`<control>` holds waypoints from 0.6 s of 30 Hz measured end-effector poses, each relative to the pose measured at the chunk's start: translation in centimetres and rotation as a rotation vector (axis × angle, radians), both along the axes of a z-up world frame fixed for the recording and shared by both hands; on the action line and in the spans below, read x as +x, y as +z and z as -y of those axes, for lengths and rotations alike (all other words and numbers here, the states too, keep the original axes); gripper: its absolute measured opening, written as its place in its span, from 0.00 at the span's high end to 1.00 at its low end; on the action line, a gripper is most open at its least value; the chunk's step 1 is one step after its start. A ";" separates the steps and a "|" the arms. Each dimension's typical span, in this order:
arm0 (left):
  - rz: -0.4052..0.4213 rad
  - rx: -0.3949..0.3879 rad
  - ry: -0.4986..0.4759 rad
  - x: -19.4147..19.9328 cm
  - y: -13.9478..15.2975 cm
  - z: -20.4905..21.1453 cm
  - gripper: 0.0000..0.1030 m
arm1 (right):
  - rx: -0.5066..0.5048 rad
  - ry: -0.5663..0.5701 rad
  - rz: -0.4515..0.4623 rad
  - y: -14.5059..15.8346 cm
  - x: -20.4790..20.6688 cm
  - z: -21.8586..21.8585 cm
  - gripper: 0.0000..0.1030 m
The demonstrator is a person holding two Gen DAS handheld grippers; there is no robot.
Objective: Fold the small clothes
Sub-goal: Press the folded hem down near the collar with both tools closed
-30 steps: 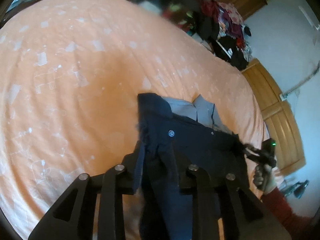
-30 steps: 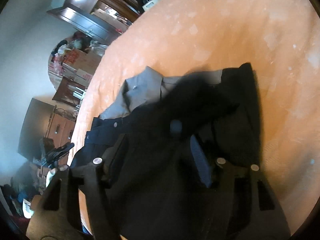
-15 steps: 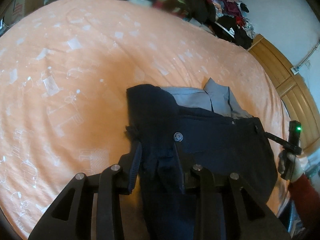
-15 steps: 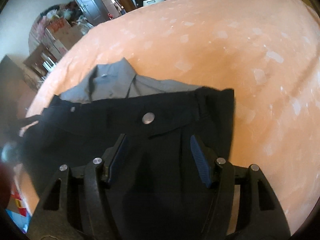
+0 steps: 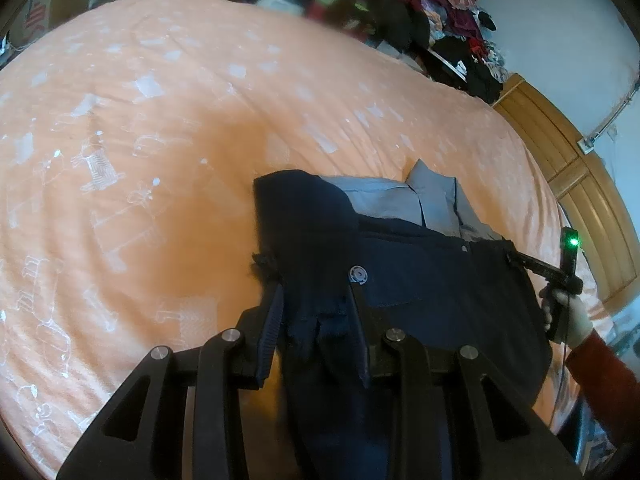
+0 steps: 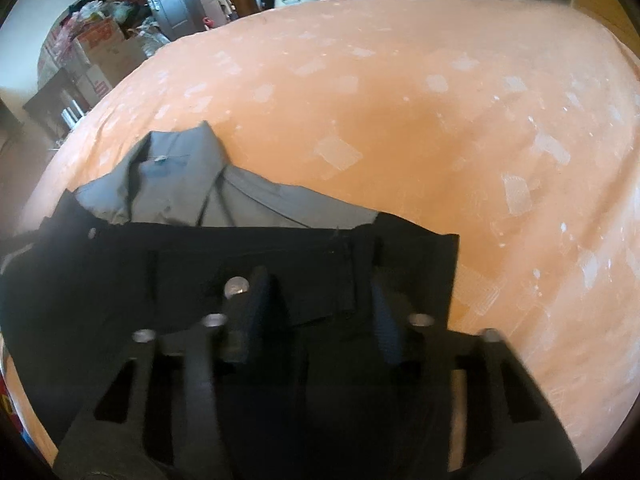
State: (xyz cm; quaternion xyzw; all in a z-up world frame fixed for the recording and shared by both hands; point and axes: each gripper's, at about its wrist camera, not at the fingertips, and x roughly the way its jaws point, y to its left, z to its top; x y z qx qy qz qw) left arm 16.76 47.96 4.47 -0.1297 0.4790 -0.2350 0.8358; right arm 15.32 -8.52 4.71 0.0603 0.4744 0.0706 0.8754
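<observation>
Left gripper (image 5: 316, 320) open over dark shorts (image 5: 420, 292); right gripper (image 6: 316, 312) likewise.

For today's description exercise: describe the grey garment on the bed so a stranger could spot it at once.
Start at the wide orange bedspread with pale white prints. On it lie two garments together: the grey shirt sits at the far edge of the dark navy trousers, partly covered by them. It is the lighter one, with a pointed collar, while the trousers bear metal buttons.
</observation>
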 end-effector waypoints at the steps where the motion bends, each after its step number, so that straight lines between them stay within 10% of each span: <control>1: 0.003 0.002 0.004 0.0 0.0 0.0 0.69 | -0.004 -0.005 0.017 0.4 -0.2 0.0 0.82; 2: 0.006 0.000 0.008 0.0 0.0 -0.1 0.69 | 0.005 -0.012 0.036 0.9 -0.2 0.2 0.93; 18: 0.053 0.003 0.001 1.3 1.8 -0.2 0.64 | 0.100 -0.131 0.059 0.5 -1.3 5.2 0.93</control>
